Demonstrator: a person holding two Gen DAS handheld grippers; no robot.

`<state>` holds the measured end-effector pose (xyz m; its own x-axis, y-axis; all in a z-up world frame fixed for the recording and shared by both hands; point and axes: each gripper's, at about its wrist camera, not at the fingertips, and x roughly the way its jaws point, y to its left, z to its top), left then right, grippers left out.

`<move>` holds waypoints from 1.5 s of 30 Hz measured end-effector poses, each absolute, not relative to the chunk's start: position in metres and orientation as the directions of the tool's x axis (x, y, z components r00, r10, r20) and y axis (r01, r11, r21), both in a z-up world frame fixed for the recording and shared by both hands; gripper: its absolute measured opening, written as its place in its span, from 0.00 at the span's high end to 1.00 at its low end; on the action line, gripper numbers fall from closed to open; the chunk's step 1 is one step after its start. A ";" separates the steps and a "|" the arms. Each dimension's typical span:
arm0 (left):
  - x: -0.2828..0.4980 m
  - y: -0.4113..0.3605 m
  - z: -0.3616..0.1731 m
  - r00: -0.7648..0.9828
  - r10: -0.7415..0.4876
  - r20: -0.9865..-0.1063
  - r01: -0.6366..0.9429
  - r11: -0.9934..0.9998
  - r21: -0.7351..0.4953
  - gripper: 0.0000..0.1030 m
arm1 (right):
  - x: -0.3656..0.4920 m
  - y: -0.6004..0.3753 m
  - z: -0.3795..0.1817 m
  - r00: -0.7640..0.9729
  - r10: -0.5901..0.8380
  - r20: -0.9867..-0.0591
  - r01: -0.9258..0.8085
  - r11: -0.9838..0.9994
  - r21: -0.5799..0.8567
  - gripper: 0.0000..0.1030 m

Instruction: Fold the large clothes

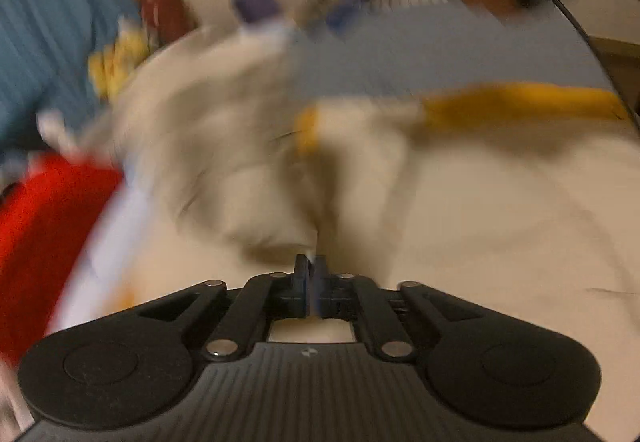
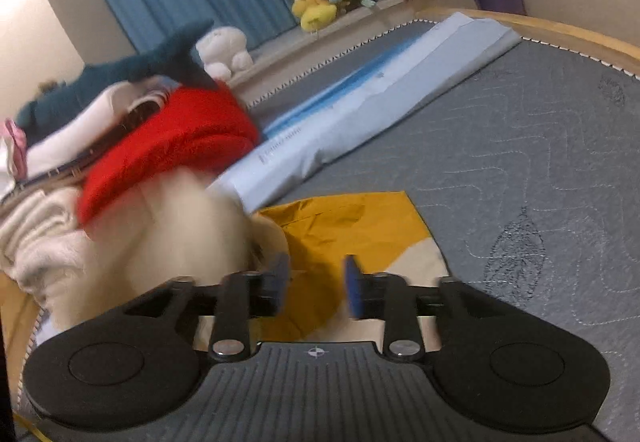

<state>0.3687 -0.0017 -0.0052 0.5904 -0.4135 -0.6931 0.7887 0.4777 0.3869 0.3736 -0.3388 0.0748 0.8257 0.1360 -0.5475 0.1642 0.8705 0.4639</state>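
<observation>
The left gripper (image 1: pixel 311 266) pinches the cream garment (image 1: pixel 480 210) mid-fold, the right gripper (image 2: pixel 318 278) hangs loose above it and must grab cloth next.

Grey mattress (image 2: pixel 540 146): cream-yellow garment (image 2: pixel 360 226), clothes pile (image 2: pixel 168 138).

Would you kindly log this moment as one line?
left gripper: shut on cream garment | right gripper: open, over garment's yellow panel

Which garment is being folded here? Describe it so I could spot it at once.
Start from the grey quilted mattress and find the pile of clothes at its left edge. The garment being folded lies in front of that pile, right ahead of the right tool. It alone is cream with mustard-yellow panels; the neighbour above it is plain red.
</observation>
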 end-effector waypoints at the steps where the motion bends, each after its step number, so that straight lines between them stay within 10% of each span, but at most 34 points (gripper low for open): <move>1: 0.357 0.004 -0.008 0.581 -0.400 -0.709 0.766 0.564 0.309 0.94 | 0.373 -0.338 0.074 0.827 0.148 -0.542 0.155 0.867 0.474 0.55; 8: 0.369 0.042 0.007 0.682 -0.281 -0.675 0.298 0.950 -0.094 0.75 | 0.378 -0.332 0.057 0.771 0.276 -0.574 0.133 0.812 0.568 0.51; 13: 0.413 0.084 -0.033 0.663 -0.368 -0.652 -0.027 0.858 -0.512 0.59 | 0.389 -0.326 0.030 0.693 0.356 -0.627 0.164 0.769 0.617 0.49; 28: 0.463 0.116 -0.090 0.646 -0.557 -0.521 -0.248 0.493 -0.834 0.40 | 0.413 -0.311 -0.016 0.600 0.362 -0.713 0.306 0.720 0.623 0.57; 30: 0.462 0.109 -0.090 0.639 -0.563 -0.524 -0.254 0.489 -0.835 0.42 | 0.415 -0.305 -0.020 0.595 0.371 -0.713 0.308 0.714 0.629 0.86; 35: 0.457 0.111 -0.085 0.660 -0.560 -0.500 -0.218 0.495 -0.841 0.97 | 0.414 -0.298 -0.015 0.643 0.457 -0.615 0.229 0.652 0.723 0.99; 41: 0.443 0.145 -0.021 0.862 -0.426 -0.274 -0.017 0.517 -0.856 0.99 | 0.397 -0.301 0.012 0.750 0.642 -0.160 -0.056 0.303 0.951 0.99; 45: 0.448 0.139 -0.026 0.821 -0.420 -0.386 -0.078 0.587 -0.806 0.99 | 0.396 -0.301 -0.014 0.721 0.623 -0.304 0.113 0.327 0.938 1.00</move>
